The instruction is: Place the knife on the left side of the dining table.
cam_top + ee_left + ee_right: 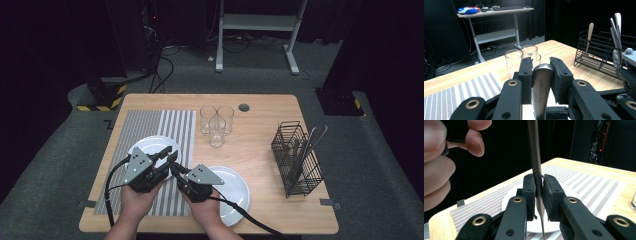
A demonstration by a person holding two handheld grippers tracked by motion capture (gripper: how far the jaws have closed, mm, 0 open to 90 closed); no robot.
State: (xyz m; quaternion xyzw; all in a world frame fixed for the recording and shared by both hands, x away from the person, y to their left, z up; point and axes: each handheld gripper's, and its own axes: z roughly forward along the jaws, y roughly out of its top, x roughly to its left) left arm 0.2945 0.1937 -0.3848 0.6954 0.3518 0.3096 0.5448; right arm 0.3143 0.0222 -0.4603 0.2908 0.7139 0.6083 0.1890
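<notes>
Nearest us, our two hands come in over the table's near edge (150, 227), and both grippers meet above the striped placemat (150, 125). We hold one piece of steel cutlery between them: in the left gripper view the left gripper (541, 65) is clenched on its broad rounded handle (541, 85), and in the right gripper view the right gripper (538, 183) pinches the thin shaft of the same utensil (535, 157), which rises upright past the pads; which kind of utensil it is we cannot tell. In the high view the left gripper (167, 152) hangs over the first white plate (142, 147) on the mat, and the right gripper (176, 169) sits just beside it, with the second white plate (235, 192) off the mat under our right wrist. So we count two plates, three drinking glasses (216, 122) bunched together past the mat's far right corner, and one black wire caddy (296, 157) at the right, well apart from our hands, with several pieces of cutlery standing in it. The wood between the second plate and the caddy lies bare, as does the strip along the far edge except for a small round grommet (244, 107). The glasses stand closest to any forward path. Beyond the table we see grey floor, a white desk frame (260, 30) and cables.
</notes>
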